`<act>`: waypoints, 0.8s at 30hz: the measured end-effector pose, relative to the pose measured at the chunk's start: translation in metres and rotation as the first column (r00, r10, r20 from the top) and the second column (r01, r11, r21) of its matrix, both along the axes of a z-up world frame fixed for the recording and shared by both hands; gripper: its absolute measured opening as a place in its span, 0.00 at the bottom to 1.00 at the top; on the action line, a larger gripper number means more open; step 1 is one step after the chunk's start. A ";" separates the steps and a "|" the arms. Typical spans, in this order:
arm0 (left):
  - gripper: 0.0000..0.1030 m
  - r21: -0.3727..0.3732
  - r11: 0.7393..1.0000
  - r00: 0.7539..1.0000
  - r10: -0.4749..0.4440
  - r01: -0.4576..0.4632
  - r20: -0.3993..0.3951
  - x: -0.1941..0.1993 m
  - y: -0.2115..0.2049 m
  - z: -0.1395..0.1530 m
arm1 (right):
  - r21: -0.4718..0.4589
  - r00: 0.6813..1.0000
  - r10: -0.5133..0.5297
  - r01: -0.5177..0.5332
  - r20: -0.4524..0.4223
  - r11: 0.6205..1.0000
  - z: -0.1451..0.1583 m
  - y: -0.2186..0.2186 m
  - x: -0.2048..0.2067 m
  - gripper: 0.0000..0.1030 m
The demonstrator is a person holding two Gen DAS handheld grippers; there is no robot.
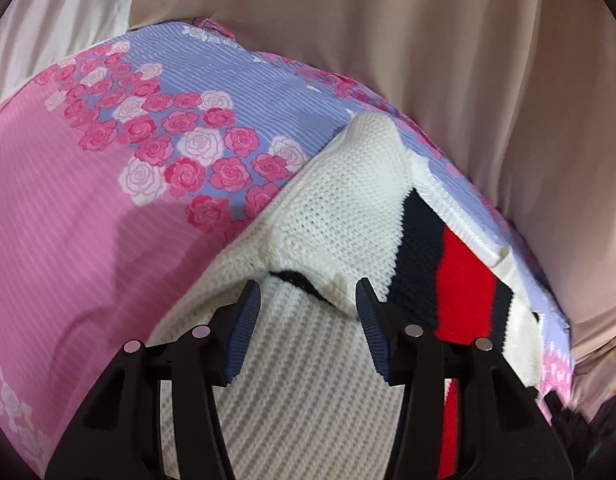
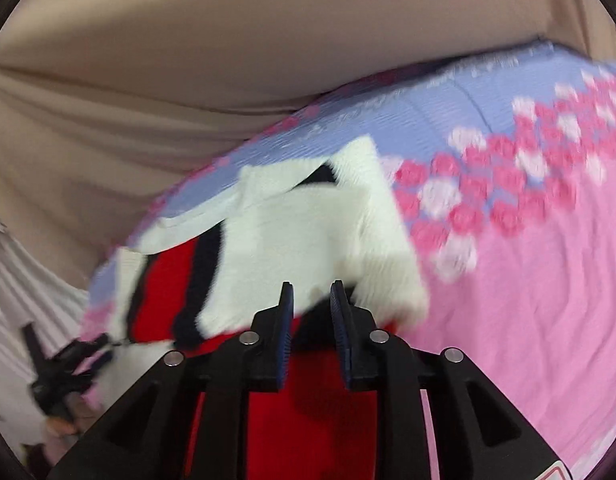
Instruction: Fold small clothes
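The knit sweater (image 1: pixel 347 208) lies partly folded on the floral bedsheet (image 1: pixel 88 200) (final folds likely remain), with the left gripper (image 1: pixel 308 312) and right gripper (image 2: pixel 311 308) both part-open above it, gripping nothing.

We note a cream knit sweater (image 1: pixel 347 200) banded navy and red; bedsheet (image 1: pixel 68 220) pink and lavender, finely striped, with pink and white roses; beige curtain (image 1: pixel 427 40); black grippers, blue pads.

Coarse matt knit sweater (image 1: pixel 347 200)
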State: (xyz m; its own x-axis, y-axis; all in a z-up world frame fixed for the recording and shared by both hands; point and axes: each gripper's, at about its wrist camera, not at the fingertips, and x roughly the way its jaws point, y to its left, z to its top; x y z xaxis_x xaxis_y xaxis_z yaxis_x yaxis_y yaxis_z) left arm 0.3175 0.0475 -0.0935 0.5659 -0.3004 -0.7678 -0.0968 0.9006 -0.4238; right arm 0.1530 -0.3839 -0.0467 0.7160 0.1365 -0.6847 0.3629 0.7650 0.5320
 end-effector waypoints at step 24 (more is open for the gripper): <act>0.48 0.001 0.999 0.999 -0.036 0.036 -0.021 0.000 -0.001 -0.004 | -0.022 0.940 0.332 -0.335 -0.078 0.942 -0.034 0.162 0.118 0.09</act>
State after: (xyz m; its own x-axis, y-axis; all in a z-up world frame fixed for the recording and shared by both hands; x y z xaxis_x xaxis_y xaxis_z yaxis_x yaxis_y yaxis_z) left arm 0.3173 0.0466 -0.0977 0.5387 -0.3193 -0.7797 -0.0729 0.9043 -0.4207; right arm 0.2713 -0.2217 -0.0810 0.5819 0.3346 -0.7412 0.1202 0.8660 0.4854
